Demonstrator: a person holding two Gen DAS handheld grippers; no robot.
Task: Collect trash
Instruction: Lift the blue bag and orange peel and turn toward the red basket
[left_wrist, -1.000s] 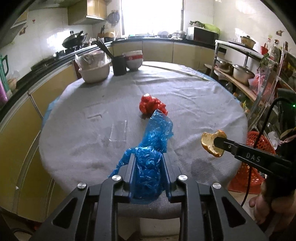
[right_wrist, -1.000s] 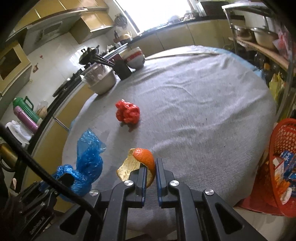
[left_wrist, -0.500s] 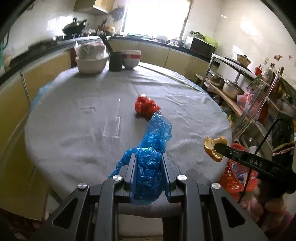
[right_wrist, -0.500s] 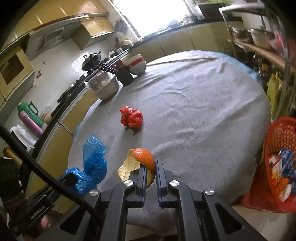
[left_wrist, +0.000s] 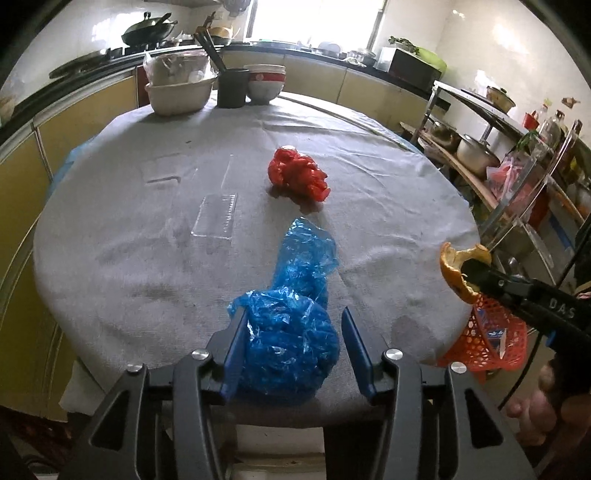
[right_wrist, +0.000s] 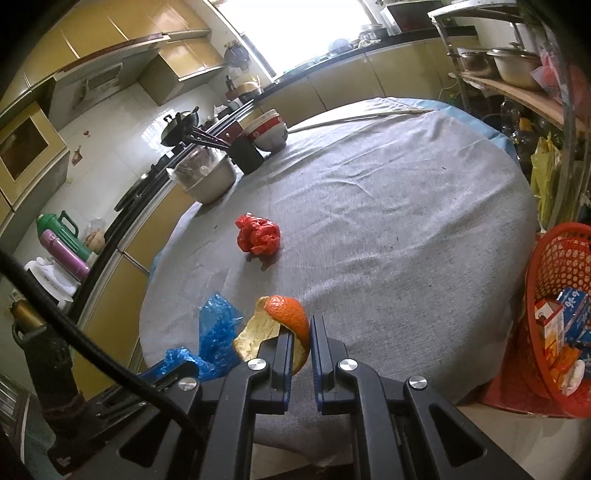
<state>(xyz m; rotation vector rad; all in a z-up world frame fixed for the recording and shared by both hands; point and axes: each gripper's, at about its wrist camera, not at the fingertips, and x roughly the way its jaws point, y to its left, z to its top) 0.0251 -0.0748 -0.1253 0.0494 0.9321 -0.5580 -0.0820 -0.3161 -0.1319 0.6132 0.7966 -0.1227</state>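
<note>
A crumpled blue plastic bag (left_wrist: 303, 258) lies on the grey tablecloth near the table's front edge. My left gripper (left_wrist: 293, 332) straddles its bulky end; the jaws are opening and the right pad stands clear of the plastic. A piece of orange peel (right_wrist: 284, 310) is pinched in my right gripper (right_wrist: 301, 332), which is shut and held above the table's near right edge. In the left wrist view that peel (left_wrist: 452, 273) hangs at the right. A crumpled red plastic bag (left_wrist: 297, 177) sits mid-table, and a clear plastic tray (left_wrist: 216, 216) lies to its left.
A red mesh basket (right_wrist: 557, 317) with cartons in it stands on the floor right of the round table (left_wrist: 129, 240). Bowls (left_wrist: 181, 96) and a black cup (left_wrist: 232, 88) stand at the far edge. A metal shelf rack (left_wrist: 498, 147) with pots is at the right.
The left jaws have spread apart and the blue bag, squeezed between them before, now bulges loose on the cloth. The left gripper has sunk toward the table. The right gripper keeps the peel.
</note>
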